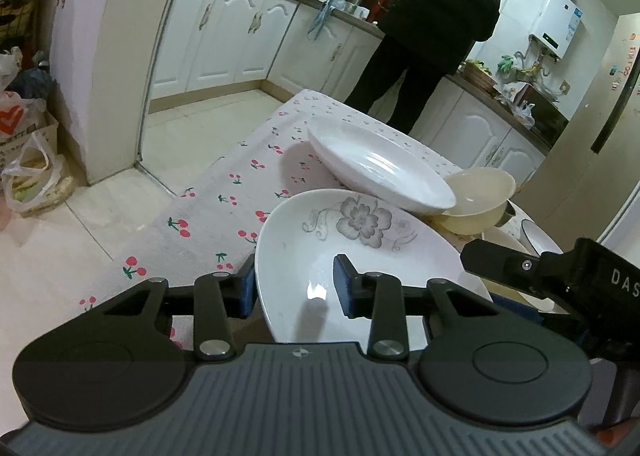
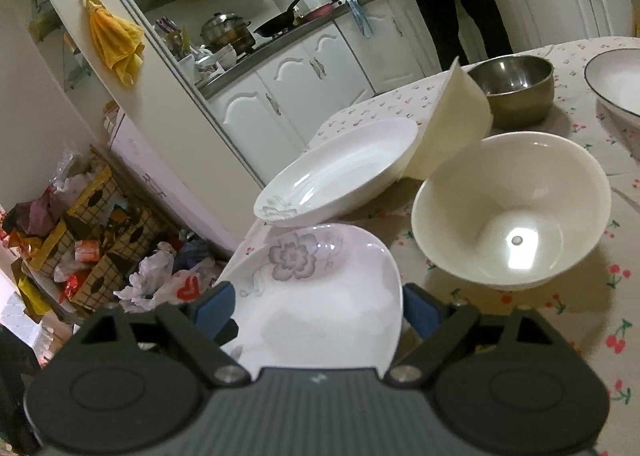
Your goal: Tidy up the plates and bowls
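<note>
I am looking across a home kitchen with white cabinets [image 1: 236, 35], where a person in dark clothes [image 1: 436, 23] stands at the counter, back turned. In front of me is a table under a cherry-print cloth [image 1: 224, 215] crowded with dishes.

My left gripper [image 1: 294, 286] has its jaws drawn in narrow across the near rim of the flowered plate [image 1: 360, 252]: one blue pad sits outside the rim, the other inside the dish, though I cannot tell if they press it. My right gripper [image 2: 320, 308] stands wide, with the same plate's edge between its fingers; the pads look just clear of it.

Beyond it, a plain white plate [image 1: 380, 167] leans tilted, its far side propped on a cream bowl [image 1: 476, 195]. In the right wrist view, a large white bowl [image 2: 516, 215] sits upright just right of the plate, with a steel bowl [image 2: 516, 89] and a dark-rimmed bowl [image 2: 618, 79] farther back.
</note>
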Tool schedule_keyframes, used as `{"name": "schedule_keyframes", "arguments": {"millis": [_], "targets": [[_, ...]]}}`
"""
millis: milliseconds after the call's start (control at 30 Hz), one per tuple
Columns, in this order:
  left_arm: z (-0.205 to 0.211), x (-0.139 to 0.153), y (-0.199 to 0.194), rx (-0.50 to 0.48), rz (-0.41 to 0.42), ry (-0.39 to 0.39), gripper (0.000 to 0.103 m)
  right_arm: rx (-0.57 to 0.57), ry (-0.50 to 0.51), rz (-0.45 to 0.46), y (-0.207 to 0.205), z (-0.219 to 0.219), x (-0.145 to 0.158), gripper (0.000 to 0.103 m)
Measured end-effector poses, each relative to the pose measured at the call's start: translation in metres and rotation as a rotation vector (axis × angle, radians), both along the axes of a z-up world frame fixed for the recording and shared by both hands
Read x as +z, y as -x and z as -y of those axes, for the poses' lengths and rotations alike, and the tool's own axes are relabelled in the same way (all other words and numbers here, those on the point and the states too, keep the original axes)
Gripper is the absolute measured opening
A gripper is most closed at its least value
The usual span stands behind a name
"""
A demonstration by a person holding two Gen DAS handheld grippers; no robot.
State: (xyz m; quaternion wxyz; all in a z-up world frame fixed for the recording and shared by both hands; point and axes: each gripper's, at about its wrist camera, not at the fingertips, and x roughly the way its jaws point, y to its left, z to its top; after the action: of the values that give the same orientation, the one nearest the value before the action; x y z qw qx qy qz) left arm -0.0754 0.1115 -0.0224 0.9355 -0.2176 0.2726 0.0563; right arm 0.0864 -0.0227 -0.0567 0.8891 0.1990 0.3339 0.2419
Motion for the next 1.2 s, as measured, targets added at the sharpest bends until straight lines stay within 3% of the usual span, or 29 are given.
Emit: {"name": "schedule_keyframes", "arguments": {"millis": [633,1200], "targets": [[0.031,0.013,0.012,-0.106,0.028,-0.045,0.041,-0.131,-0.07,0.007,0.049,0.041,0.016,0.094],[0.093,0.009,-0.028,-0.343,0.014,-0.103,0.044,-0.334,-0.13,0.034,0.095,0.135,0.014,0.094]]}}
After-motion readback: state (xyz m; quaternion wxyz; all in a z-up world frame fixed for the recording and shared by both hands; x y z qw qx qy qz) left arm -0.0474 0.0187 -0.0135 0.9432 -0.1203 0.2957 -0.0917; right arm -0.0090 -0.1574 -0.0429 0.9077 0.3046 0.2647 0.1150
